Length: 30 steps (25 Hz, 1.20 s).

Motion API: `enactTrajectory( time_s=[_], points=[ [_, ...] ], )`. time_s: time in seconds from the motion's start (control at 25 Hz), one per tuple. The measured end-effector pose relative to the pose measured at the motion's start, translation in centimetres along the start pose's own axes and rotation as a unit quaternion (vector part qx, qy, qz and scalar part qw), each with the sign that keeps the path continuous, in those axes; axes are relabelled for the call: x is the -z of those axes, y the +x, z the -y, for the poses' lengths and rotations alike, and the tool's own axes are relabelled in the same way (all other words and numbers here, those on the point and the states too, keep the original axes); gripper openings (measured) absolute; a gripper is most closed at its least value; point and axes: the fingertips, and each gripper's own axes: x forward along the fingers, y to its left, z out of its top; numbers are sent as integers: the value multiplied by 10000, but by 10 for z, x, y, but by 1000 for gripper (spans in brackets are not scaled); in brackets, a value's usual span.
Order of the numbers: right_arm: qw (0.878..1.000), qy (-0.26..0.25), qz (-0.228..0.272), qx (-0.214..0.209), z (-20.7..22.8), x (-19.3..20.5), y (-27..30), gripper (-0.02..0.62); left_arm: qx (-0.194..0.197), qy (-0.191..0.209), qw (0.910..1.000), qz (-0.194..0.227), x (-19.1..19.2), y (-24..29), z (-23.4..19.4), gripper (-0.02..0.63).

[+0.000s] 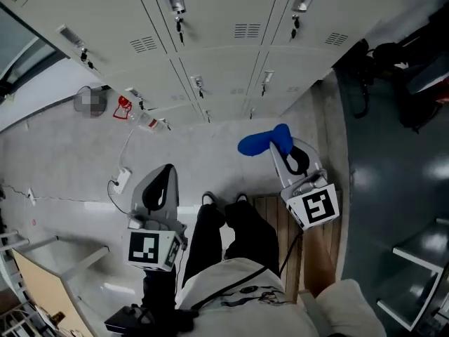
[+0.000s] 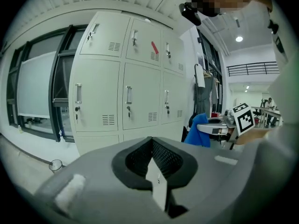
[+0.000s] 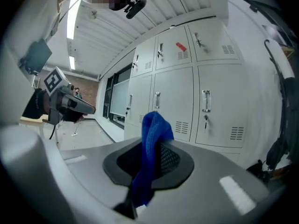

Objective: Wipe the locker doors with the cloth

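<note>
In right hand-held gripper (image 3: 152,164), cloth (image 3: 153,125) — blue, limp

I count two grippers from here, the left gripper (image 2: 154,169) and the right gripper (image 1: 289,156), one blue cloth (image 1: 263,142), one red tag (image 2: 154,47), and six locker doors (image 2: 139,101) shown whole in the left gripper view.

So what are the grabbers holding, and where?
The right gripper pinches the soft blue cloth by a bunched part; the rest sticks out. The left gripper holds nothing.
</note>
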Motion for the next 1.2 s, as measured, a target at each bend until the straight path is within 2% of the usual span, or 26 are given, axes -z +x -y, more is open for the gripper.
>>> enactTrajectory(
  time_s=[0.12,0.24,0.44,0.64,0.76,0.92,1.2],
  points=[
    [9999,101,-10,48,-16,-44,-28,41,54,-81,9999,41,-30,-24,14,-1],
    [9994,158,221,226,-30,-82,-54,41,259,54,9995,175,-54,-43,30,-1],
    [9974,100,489,524,-60,-118,-90,41,570,234,9976,309,-68,-92,44,-2],
    [9957,214,664,612,-98,-141,-113,41,480,281,9978,354,-67,-141,35,0],
    [9949,329,765,564,-115,-146,-126,41,538,268,9976,356,-65,-157,46,-2],
    [9934,508,853,579,-123,-148,-136,41,576,248,9972,403,-69,-172,58,-2],
    [9937,442,787,658,-116,-158,-145,40,402,228,9976,513,-71,-182,64,-2]
  ],
)
